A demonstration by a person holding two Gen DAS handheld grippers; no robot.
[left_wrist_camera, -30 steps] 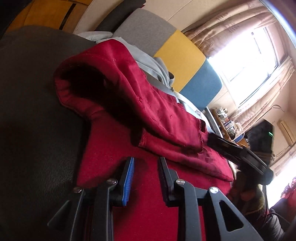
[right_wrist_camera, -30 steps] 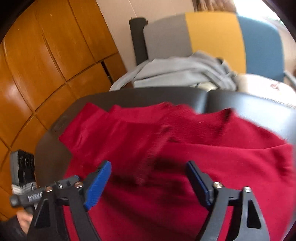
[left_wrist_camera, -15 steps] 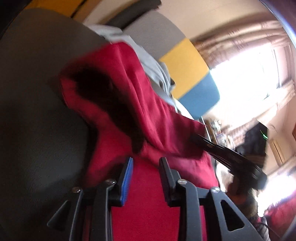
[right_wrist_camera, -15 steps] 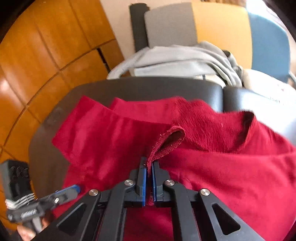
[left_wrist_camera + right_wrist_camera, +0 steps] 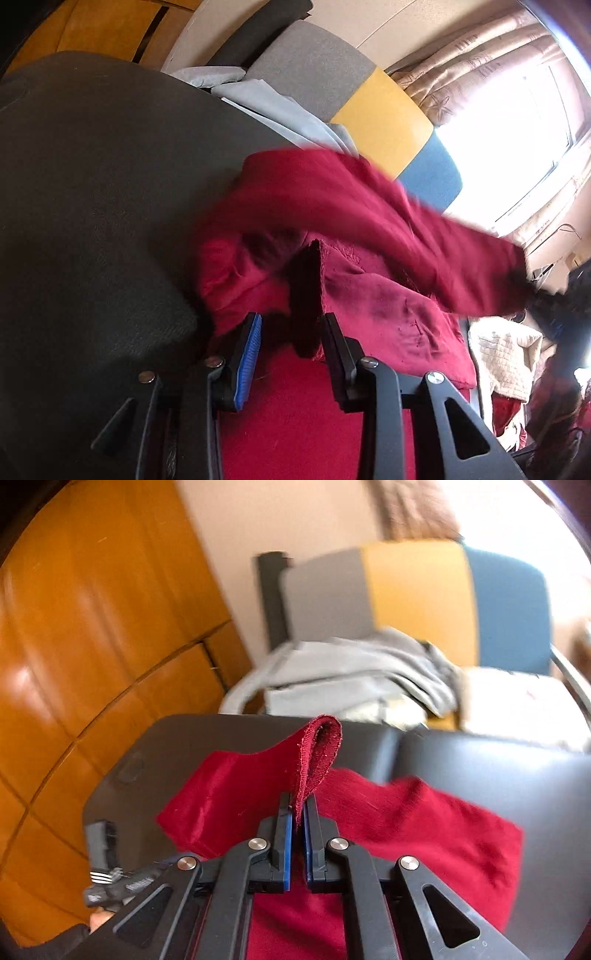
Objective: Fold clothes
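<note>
Since a second ago, the right gripper (image 5: 298,814) has gone from spread wide to clenched on a ribbed hem of the red garment (image 5: 424,812), and it is now lifting that edge so a loop of cloth is standing up at 12 o'clock from its fingers (image 5: 284,849). Over the same second the fabric in the left view has been swept up and across toward 3 o'clock, blurring as it travels.

The left gripper (image 5: 291,354) is sitting released, its fingers (image 5: 248,358) parted around a raised dark fold of the garment (image 5: 388,325) without pinching it.

Judging from this, a fold is in hand: the right side is carrying an edge over the body of the garment. The next move is calling for that edge to be laid flat and square, with the left side closing on or pinning the cloth.

The garment is lying on a dark padded seat (image 5: 498,768), bunched and layered, soft and limp, with a grey garment (image 5: 351,664) heaped beyond at 12 o'clock.
</note>
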